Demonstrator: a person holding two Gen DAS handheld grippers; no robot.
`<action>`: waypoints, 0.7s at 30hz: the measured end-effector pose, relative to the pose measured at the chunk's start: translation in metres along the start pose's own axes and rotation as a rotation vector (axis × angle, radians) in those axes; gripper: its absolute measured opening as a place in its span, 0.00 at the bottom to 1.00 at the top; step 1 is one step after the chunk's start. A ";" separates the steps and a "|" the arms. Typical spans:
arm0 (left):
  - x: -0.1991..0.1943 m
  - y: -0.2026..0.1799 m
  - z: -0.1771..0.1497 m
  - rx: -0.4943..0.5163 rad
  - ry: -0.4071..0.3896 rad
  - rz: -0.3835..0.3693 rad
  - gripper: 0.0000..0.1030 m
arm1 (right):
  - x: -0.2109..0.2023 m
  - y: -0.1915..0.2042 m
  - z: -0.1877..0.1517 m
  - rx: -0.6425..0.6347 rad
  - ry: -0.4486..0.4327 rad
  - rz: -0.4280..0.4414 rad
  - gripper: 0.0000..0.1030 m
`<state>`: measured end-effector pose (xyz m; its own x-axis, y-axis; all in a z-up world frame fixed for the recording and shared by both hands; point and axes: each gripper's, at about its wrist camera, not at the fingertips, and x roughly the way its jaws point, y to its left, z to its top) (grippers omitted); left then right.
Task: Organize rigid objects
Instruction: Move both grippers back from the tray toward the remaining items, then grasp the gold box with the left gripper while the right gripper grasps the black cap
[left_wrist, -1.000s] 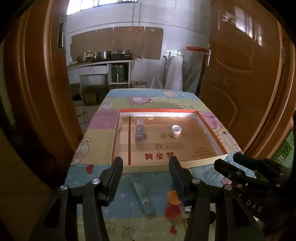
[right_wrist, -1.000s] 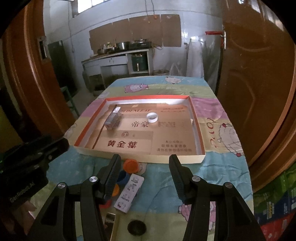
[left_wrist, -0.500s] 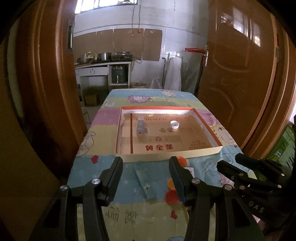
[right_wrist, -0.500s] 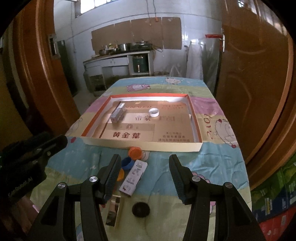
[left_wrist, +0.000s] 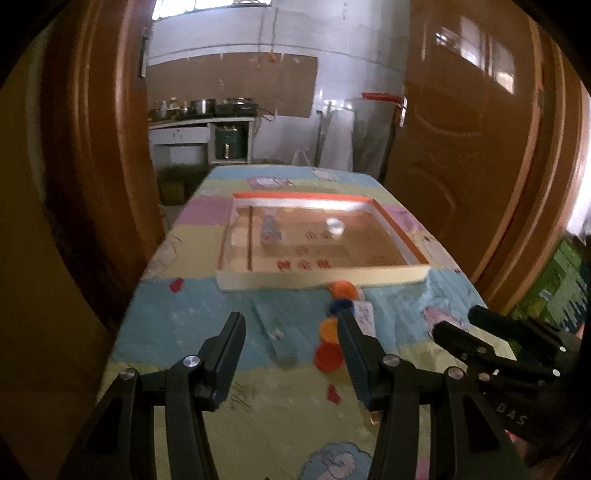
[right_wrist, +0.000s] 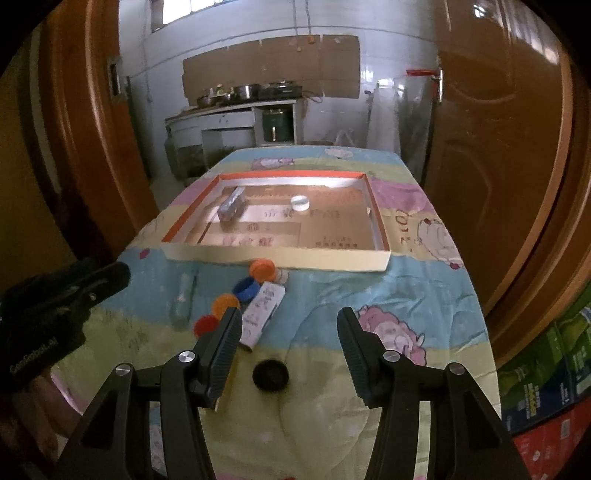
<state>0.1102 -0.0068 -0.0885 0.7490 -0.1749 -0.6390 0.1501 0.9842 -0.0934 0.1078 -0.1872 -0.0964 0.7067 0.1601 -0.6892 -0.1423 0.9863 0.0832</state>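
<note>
Caps, loose, on cloth just short of tray (right_wrist: 280, 261): orange cap (right_wrist: 262, 268) by tray's near wall, blue cap (right_wrist: 246, 287), 2nd orange cap (right_wrist: 224, 303), red cap (right_wrist: 205, 325), black cap (right_wrist: 270, 374) nearest me. White sachet (right_wrist: 261, 313) beside them. Tray holds white ring (right_wrist: 300, 203) + foil pack (right_wrist: 231, 206). Both grippers empty, jaws apart: right gripper (right_wrist: 288, 343), left gripper (left_wrist: 291, 341). I'd take black cap first w/ right; it's low and flat, so pinch across rim.

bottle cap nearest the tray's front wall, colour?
Orange cap; clearest in the right wrist view.
</note>
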 end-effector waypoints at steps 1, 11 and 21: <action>0.002 -0.004 -0.005 0.007 0.009 -0.010 0.50 | 0.000 -0.001 -0.003 0.000 0.002 0.003 0.54; 0.034 -0.047 -0.050 0.066 0.122 -0.120 0.50 | -0.004 -0.018 -0.030 0.008 0.008 -0.061 0.54; 0.061 -0.052 -0.064 0.027 0.184 -0.107 0.28 | -0.006 -0.044 -0.041 0.074 0.009 -0.061 0.54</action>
<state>0.1070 -0.0668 -0.1721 0.5976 -0.2682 -0.7556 0.2414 0.9589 -0.1494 0.0811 -0.2331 -0.1254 0.7064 0.1000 -0.7007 -0.0477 0.9944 0.0939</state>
